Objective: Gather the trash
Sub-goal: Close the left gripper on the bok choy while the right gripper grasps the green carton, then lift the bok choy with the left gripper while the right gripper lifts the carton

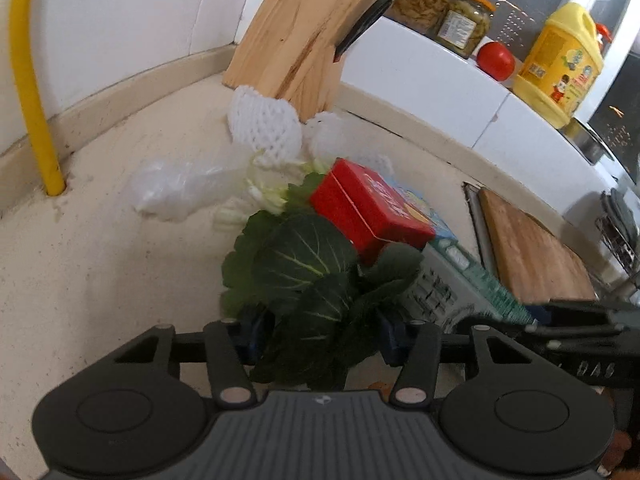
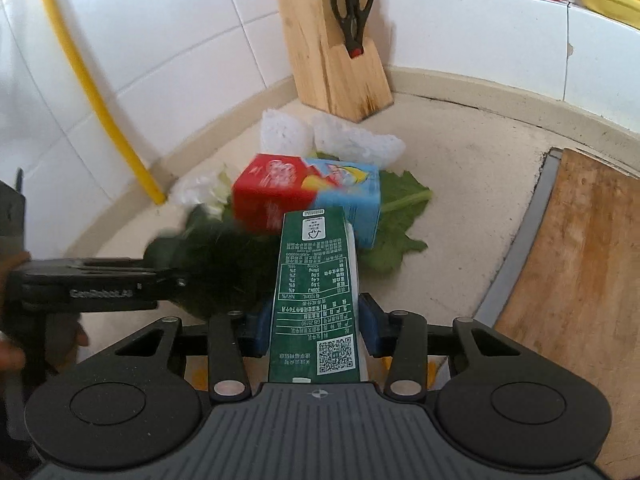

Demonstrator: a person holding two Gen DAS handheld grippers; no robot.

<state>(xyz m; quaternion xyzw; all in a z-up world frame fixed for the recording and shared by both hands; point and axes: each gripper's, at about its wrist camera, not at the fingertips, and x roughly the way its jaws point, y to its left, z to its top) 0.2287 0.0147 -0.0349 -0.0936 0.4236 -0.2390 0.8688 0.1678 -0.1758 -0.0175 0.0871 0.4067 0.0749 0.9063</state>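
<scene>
Dark green leaves (image 1: pixel 316 280) are clamped in the left hand-held gripper (image 1: pixel 320 336). A green carton (image 2: pixel 316 292) is clamped lengthwise in the right hand-held gripper (image 2: pixel 316 332). Beyond, a red-and-blue carton (image 2: pixel 308 196) is seen on the surface (image 2: pixel 472 184) atop a leaf (image 2: pixel 400 220), then white foam nets (image 2: pixel 328 136), then the knife block (image 2: pixel 336 64).

I count two cartons: a red-and-blue one (image 2: pixel 308 196) and a green one (image 2: pixel 316 292); two white foam nets (image 2: pixel 286 132) (image 2: pixel 356 140); two jars (image 1: pixel 420 0) (image 1: pixel 466 24); one tomato (image 1: pixel 496 60).

left gripper (image 1: pixel 320 344): jaws clamped, angled down | right gripper (image 2: pixel 316 334): jaws clamped, angled down
</scene>
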